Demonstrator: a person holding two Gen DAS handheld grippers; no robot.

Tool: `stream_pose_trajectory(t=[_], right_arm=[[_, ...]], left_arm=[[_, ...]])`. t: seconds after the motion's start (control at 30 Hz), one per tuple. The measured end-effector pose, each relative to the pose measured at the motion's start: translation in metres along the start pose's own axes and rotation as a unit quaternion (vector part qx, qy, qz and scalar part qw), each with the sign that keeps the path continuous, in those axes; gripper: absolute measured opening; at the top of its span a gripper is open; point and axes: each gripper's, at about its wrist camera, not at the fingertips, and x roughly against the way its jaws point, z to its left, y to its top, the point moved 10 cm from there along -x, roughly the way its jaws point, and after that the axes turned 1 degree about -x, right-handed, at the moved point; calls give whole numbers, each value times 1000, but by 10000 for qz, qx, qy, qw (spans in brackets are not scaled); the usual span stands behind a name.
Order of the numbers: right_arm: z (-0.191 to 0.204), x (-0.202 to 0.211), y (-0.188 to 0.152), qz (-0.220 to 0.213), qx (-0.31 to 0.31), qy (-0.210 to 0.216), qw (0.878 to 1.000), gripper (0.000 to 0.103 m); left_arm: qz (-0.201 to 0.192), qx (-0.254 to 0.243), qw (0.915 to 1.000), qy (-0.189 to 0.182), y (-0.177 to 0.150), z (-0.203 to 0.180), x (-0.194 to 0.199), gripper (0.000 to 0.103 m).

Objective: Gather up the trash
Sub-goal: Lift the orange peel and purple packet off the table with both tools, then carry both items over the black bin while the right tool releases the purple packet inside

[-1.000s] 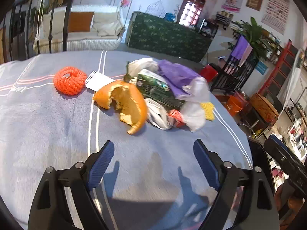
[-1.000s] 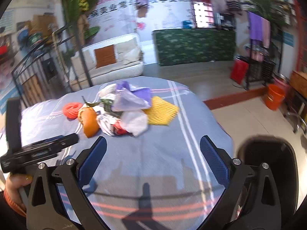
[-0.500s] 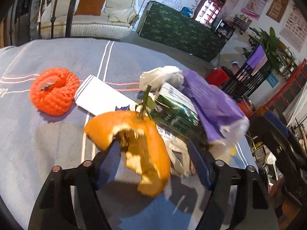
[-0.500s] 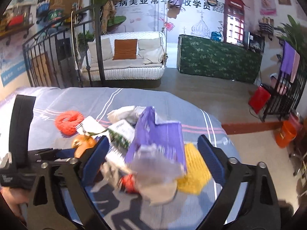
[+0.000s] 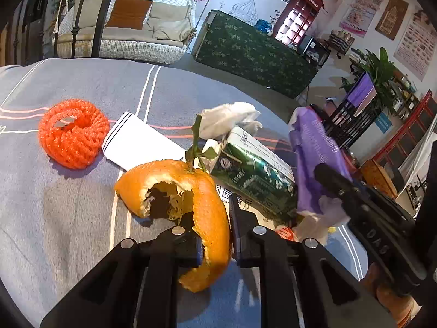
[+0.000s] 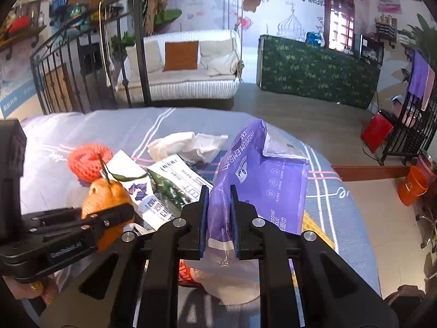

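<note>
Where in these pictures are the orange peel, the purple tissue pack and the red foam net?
orange peel [image 5: 210,205], left wrist view, outer skin of the curved rind.
purple tissue pack [image 6: 262,180], right wrist view, middle of its printed front.
red foam net [image 5: 72,136], left wrist view, woven ring's near side.

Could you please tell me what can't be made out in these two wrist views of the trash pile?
- Red item, right wrist view: mostly hidden under the right gripper and the purple tissue pack.
- Yellow net, right wrist view: covered by that pack, only an edge shows.
- White card, left wrist view: its near corner is behind the orange peel clamped by the left gripper.
</note>
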Motion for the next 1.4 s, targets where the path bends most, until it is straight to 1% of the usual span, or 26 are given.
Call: stream_pose_trajectory(t=[0.17,0.37,0.53,0.67,0.87,1.03,1.23,1.4], right_arm=[[2,31,2,-278,-7,-35,9996,15],[7,69,-6,-455,11,-19,9990,15],[11,100,-13,-570,-44,6,9984,15],[8,126,-27,-631,-148,-8,9979,15],[-5,159,-56,-649,-289,-149,9974,15],[-21,185,-76,-657,-485,-255,9963,15],[-50,210,-103,-643,-799,-479,9936,15],[-81,227,-122,-596,-1062,-776,9895,15]], left_arm=[[-212,209,9995,-91,2,7,22,13],[-521,344,9980,-135,1,7,59,13],[-655,388,9969,-201,-6,-1,84,13],[-696,206,9970,-258,-17,-19,94,13],[-644,-116,9967,-483,-41,-49,101,13],[-629,-288,9954,-661,-48,-69,102,13],[-641,-503,9930,-860,-60,-94,106,13],[-638,-717,9899,-1040,-67,-117,107,13]])
